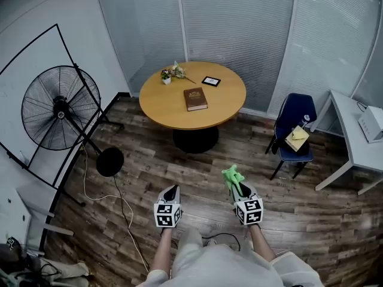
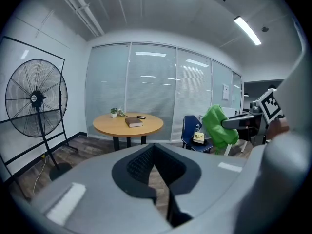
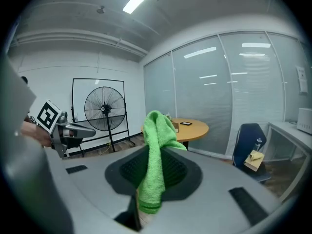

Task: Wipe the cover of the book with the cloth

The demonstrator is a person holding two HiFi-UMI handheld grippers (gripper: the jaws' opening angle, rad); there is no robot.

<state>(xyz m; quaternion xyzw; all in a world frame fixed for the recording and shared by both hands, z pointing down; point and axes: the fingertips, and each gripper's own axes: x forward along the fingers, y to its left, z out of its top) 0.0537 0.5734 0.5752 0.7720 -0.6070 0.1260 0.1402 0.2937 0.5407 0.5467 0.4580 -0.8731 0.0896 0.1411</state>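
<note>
Right hand-held gripper [image 1: 237, 189] clamps green cloth [image 1: 230, 175]; left hand-held gripper [image 1: 172, 191] closed, empty; book [image 1: 195, 98] on round table [image 1: 160, 107].

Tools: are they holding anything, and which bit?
The right tool is shut on the green cloth, pinching its bunched middle; one end sticks up. The left tool is shut, empty.

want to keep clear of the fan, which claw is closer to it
Left. The left claw is to the right of the fan; the right claw, gripping the cloth, is farther right again.
</note>
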